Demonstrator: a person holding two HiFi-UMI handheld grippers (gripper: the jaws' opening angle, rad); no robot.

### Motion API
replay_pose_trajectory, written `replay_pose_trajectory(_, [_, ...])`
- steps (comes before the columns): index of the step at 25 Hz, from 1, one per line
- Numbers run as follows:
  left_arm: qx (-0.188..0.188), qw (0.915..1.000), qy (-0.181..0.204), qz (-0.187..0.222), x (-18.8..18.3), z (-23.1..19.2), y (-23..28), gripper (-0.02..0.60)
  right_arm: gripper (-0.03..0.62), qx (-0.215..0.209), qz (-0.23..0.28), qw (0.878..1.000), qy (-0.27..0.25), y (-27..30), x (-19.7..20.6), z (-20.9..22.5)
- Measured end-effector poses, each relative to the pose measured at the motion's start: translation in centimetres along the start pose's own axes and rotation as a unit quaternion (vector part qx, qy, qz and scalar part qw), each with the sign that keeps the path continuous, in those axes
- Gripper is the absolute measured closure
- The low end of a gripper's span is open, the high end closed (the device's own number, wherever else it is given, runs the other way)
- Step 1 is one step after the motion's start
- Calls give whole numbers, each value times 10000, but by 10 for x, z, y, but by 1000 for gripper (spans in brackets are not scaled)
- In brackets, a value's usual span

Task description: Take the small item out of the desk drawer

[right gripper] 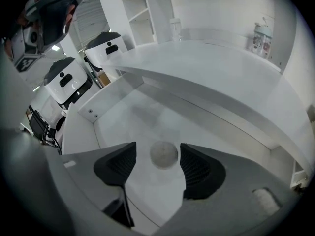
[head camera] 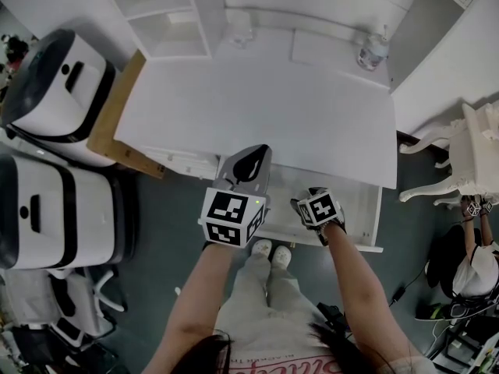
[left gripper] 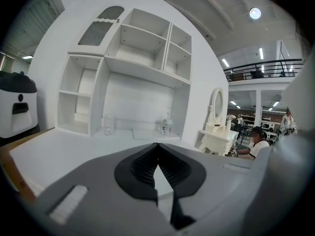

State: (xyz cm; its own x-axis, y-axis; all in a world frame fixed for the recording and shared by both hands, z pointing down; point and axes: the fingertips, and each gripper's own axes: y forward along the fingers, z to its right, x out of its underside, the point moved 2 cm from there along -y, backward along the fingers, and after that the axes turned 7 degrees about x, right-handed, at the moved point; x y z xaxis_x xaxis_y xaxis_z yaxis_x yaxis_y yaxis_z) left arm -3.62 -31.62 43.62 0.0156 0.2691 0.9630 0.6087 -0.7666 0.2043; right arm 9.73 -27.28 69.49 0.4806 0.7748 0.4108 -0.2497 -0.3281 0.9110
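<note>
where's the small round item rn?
Right gripper view, centre: the small round item lies on the open drawer floor, between the parted jaws of the right tool, touching neither pad.

**Open desk drawer** [right gripper: 81, 132], below my right gripper [right gripper: 157, 150]. A small round item [right gripper: 164, 154] lay on the drawer's bare white floor, between my jaws and touching neither pad.

**White desk top** [right gripper: 211, 68], beyond and above my right jaws. It overhung the back of the drawer. A clear bottle [right gripper: 261, 36] stood at its far right, near the wall, and a glass [right gripper: 175, 27] stood at its far edge, well to the left.

**The same top**, ahead of my left gripper [left gripper: 157, 145]. A flat white mat [head camera: 320, 49] lay on it between glass and bottle.
</note>
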Motion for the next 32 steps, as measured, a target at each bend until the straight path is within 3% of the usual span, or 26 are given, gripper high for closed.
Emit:
replay_pose_trajectory(8, [2, 9999, -87, -66, 10, -2, 1, 583, 343, 153, -115, 9998, -44, 15, 2, 2])
replay_pose_trajectory(10, [-3, 9999, -115, -49, 10, -3, 1, 583, 416, 275, -134, 9995, -35, 16, 2, 5])
replay_pose_trajectory(32, [96, 9998, -188, 68, 3, -3, 1, 581, 431, 391, -7, 9989, -248, -3, -13, 3])
